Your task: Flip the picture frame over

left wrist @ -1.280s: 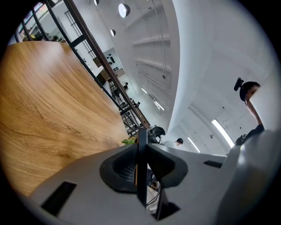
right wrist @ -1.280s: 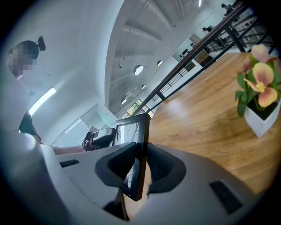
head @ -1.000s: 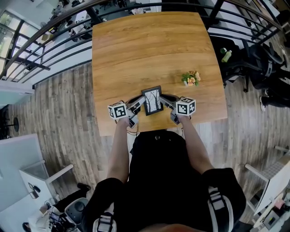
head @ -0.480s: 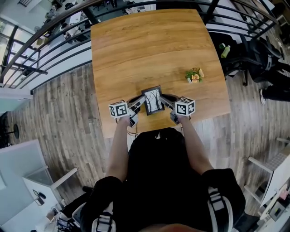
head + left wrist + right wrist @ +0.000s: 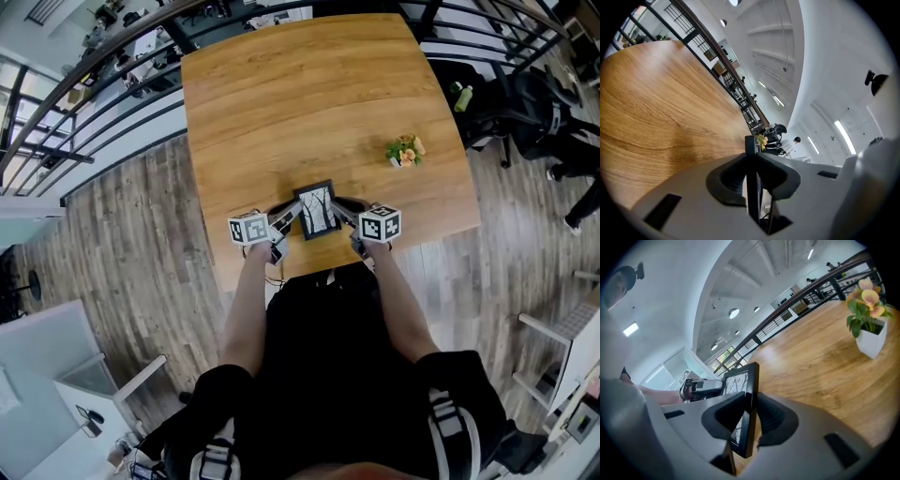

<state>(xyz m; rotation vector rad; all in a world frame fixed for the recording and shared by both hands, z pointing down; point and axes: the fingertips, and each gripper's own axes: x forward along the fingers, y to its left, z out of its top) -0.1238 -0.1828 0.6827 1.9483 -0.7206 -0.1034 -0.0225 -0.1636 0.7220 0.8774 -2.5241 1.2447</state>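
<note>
We hold the black rectangular picture frame (image 5: 317, 208) above the near edge of the light wooden counter (image 5: 281, 103), left tongs (image 5: 292, 216) pinching its left side, right tongs (image 5: 342, 214) its right side.

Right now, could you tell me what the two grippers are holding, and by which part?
Both hold the picture frame. The left gripper is shut on its left side edge and the right gripper on its right side edge.
</note>
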